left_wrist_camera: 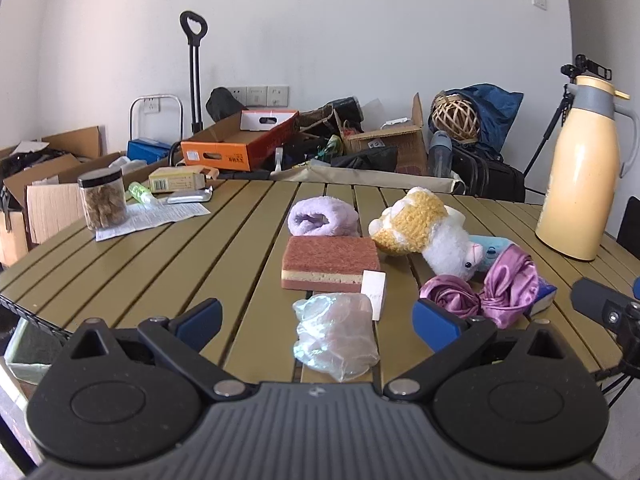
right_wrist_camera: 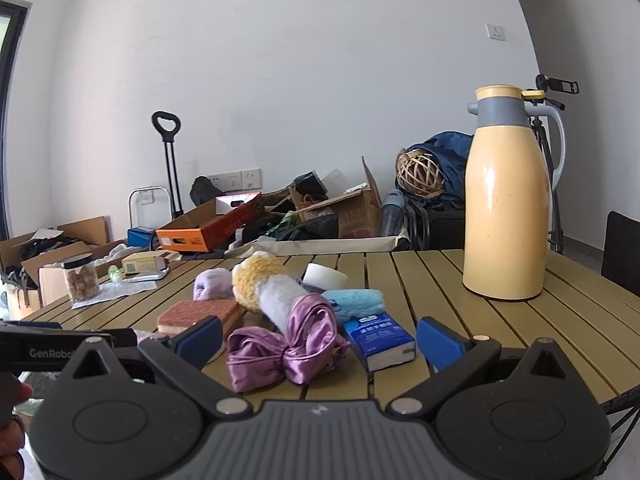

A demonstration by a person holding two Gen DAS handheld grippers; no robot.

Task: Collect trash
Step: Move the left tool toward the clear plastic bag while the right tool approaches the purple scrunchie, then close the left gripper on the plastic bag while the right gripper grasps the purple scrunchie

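Between my left gripper point(left_wrist_camera: 316, 320) wide-open, empty jaws lies the crumpled plastic bag point(left_wrist_camera: 335, 336), lined up for grabbing; my right gripper point(right_wrist_camera: 318, 338) gapes empty too.

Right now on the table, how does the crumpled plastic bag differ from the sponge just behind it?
The plastic bag is see-through and shapeless, while the sponge is solid-coloured and a neat block. The bag is crumpled into an uneven lump; the sponge lies flat, showing a reddish top over a yellow layer. The bag sits nearest, between the open fingers of the left gripper; the sponge lies beyond them. Both rest on the slatted table.
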